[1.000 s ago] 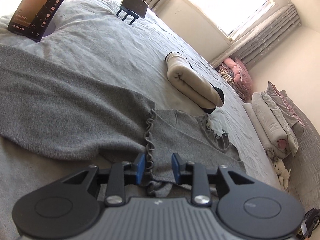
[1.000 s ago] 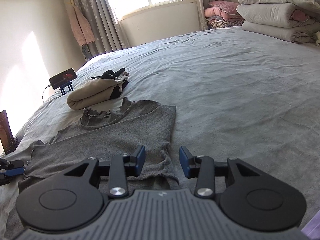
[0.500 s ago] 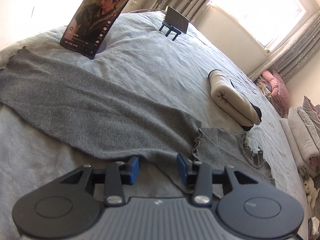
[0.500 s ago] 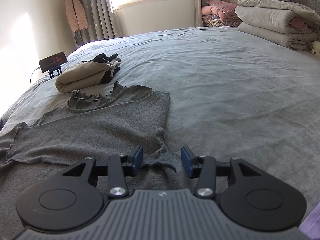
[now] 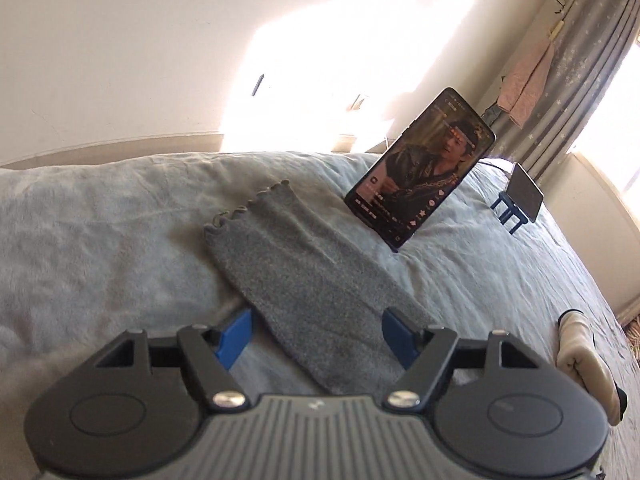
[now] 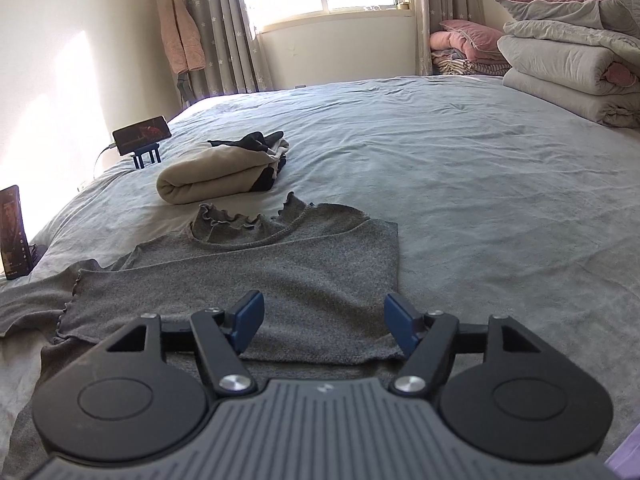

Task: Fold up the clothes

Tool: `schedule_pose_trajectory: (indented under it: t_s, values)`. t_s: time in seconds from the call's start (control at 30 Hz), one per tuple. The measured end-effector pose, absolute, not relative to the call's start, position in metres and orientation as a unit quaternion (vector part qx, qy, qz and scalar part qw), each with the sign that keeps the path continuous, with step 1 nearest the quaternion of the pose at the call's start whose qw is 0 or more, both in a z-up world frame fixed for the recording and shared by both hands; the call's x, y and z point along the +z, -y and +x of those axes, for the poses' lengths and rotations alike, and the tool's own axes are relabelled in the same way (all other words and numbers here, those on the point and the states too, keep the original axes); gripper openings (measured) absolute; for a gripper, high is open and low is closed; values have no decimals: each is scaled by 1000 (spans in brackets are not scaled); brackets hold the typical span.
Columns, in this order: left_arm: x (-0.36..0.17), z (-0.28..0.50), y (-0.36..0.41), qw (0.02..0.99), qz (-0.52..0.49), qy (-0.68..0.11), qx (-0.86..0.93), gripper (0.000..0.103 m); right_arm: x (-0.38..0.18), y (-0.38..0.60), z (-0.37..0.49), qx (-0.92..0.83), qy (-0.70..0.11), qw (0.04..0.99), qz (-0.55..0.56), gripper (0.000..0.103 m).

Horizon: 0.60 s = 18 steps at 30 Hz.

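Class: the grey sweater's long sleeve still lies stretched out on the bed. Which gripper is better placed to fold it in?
Left gripper: its opening jaws straddle the sleeve. The right gripper faces the body.

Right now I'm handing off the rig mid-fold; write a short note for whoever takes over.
Left gripper: opening, holds nothing; the sweater's long sleeve lies flat between its fingers, stretched toward the standing phone.
Right gripper: opening, empty, over the grey sweater near its hem.
Sweater lies spread on the bed, one side folded in over the body.
Done: a beige garment sits rolled behind it.
Left: fold in the long sleeve, then fold the body.
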<state>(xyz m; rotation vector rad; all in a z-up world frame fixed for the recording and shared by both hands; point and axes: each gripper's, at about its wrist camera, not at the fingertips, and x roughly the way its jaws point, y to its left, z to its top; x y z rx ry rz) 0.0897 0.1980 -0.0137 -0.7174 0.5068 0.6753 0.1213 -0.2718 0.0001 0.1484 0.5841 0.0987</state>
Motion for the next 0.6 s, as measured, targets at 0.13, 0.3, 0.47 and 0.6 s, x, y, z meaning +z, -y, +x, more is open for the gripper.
schedule_pose_trajectory:
  t_s: [0.13, 0.3, 0.47, 0.6]
  values:
    - [-18, 88, -199, 854, -336, -216, 333, 73, 5, 257, 125, 66, -284, 954, 72, 88]
    - [-24, 85, -204, 855, -344, -185, 340, 74, 3, 238, 125, 79, -271, 958, 56, 103]
    - [-29, 79, -209, 850, -370, -154, 341, 73, -7, 227, 125, 87, -278, 956, 41, 103]
    - [-31, 75, -212, 843, -379, -140, 356, 61, -16, 225, 123, 92, -286, 953, 37, 103]
